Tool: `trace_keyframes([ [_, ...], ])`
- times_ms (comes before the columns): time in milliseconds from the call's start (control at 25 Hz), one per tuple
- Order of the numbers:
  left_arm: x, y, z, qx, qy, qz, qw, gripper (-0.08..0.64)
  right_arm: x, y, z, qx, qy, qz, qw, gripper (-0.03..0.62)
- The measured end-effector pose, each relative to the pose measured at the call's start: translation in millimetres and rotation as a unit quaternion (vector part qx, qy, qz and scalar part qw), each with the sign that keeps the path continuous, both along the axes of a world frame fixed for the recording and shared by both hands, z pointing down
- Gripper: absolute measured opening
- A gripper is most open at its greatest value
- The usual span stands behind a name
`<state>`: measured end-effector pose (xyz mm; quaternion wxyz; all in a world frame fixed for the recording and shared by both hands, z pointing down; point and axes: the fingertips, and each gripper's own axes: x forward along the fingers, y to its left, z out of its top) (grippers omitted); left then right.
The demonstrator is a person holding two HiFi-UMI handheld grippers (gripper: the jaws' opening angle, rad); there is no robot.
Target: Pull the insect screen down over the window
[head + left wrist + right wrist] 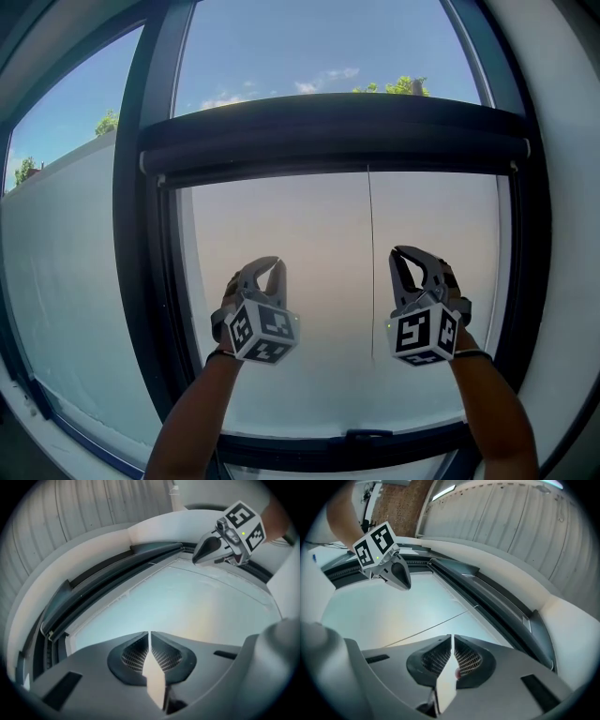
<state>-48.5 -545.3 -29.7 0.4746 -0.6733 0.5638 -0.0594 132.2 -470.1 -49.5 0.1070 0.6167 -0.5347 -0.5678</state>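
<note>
Left gripper (pixel 270 266) and right gripper (pixel 405 255): jaws pressed together, nothing between, raised side by side before the window pane (pixel 309 244). Above both tips, insect screen (pixel 328 150), seemingly rolled in its dark housing, long axis level across the window, about equally near either hand. Between them, thin pull cord (pixel 371 234), closer to the right. Shows in head and right gripper views; not found in the left gripper view.

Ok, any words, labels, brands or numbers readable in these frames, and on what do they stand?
None: no view shows readable text.
The marker cubes on the left tool and right tool carry only black-and-white square patterns, not words or numbers.
</note>
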Motion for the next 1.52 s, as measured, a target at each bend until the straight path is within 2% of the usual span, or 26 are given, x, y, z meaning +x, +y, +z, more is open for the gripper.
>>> trace_keyframes([
  [120, -5.1, 5.6, -24.6, 0.030, -0.019, -0.028, 0.9990, 0.000, -2.7, 1.4, -19.9, 0.015, 0.036, 0.026, 0.999, 0.005],
  [200, -7.0, 10.7, -39.4, 0.045, -0.032, -0.044, 0.9975, 0.013, -4.9, 2.1, -29.7, 0.026, 0.062, 0.044, 0.997, 0.028],
  [360, -5.7, 21.8, -63.1, 0.065, -0.081, -0.077, 0.9916, 0.156, -6.9, -2.5, -43.7, 0.031, 0.104, 0.079, 0.991, 0.076],
  [520, -2.4, 30.9, -86.1, 0.089, -0.130, -0.121, 0.9801, 0.236, -2.4, -8.7, -59.3, 0.035, 0.129, 0.113, 0.985, 0.137],
  [640, -6.3, 24.4, -95.8, 0.088, -0.167, -0.169, 0.9674, 0.297, 6.6, -14.8, -73.6, 0.032, 0.134, 0.137, 0.981, 0.182],
  [800, -15.4, 15.8, -112.7, 0.084, -0.185, -0.216, 0.9549, 0.353, 18.7, -24.0, -95.5, 0.024, 0.145, 0.171, 0.974, 0.248],
  [960, -26.7, 9.6, -128.9, 0.092, -0.189, -0.255, 0.9439, 0.364, 22.4, -25.3, -112.1, 0.019, 0.150, 0.184, 0.971, 0.276],
  [1200, -27.9, 6.2, -137.4, 0.090, -0.194, -0.264, 0.9407, 0.367, 29.5, -33.2, -124.0, 0.019, 0.161, 0.213, 0.964, 0.281],
  [1400, -24.0, -2.6, -141.8, 0.084, -0.209, -0.275, 0.9345, 0.367, 39.8, -44.5, -133.7, 0.017, 0.182, 0.250, 0.951, 0.281],
  [1520, -26.2, -10.6, -141.7, 0.067, -0.206, -0.275, 0.9367, 0.367, 39.9, -47.0, -132.5, 0.005, 0.194, 0.261, 0.946, 0.281],
])
